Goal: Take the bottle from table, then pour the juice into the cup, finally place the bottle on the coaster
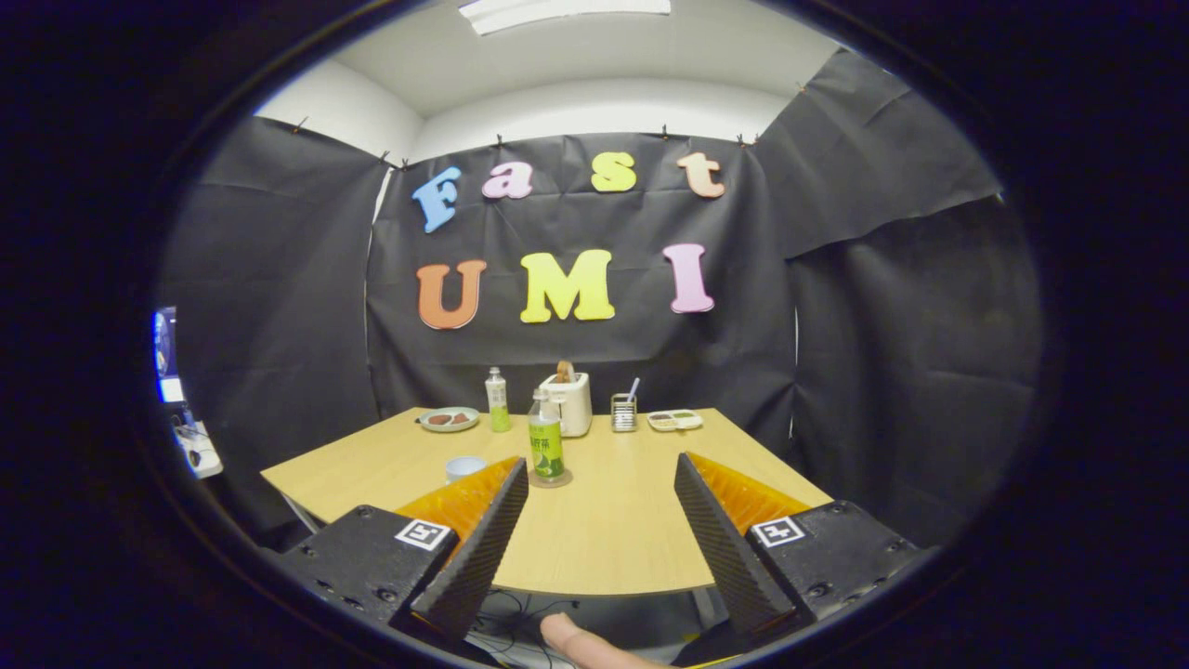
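— Your gripper (602,469) is hovering over the near edge of the table (613,530), fingers spread wide and holding nothing.

— And the bottle (545,444)?

— It is standing upright on the coaster (550,480), just beyond your left finger, with the cup (463,467) sitting beside that fingertip.

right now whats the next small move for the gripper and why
Probably ease the gripper forward over the table and a little left, toward the green-labelled bottle. Its fingers stand wide open with nothing between them, and the bottle stands upright well beyond the left fingertip, already on a coaster, with the cup to its left. So the grasp comes first.
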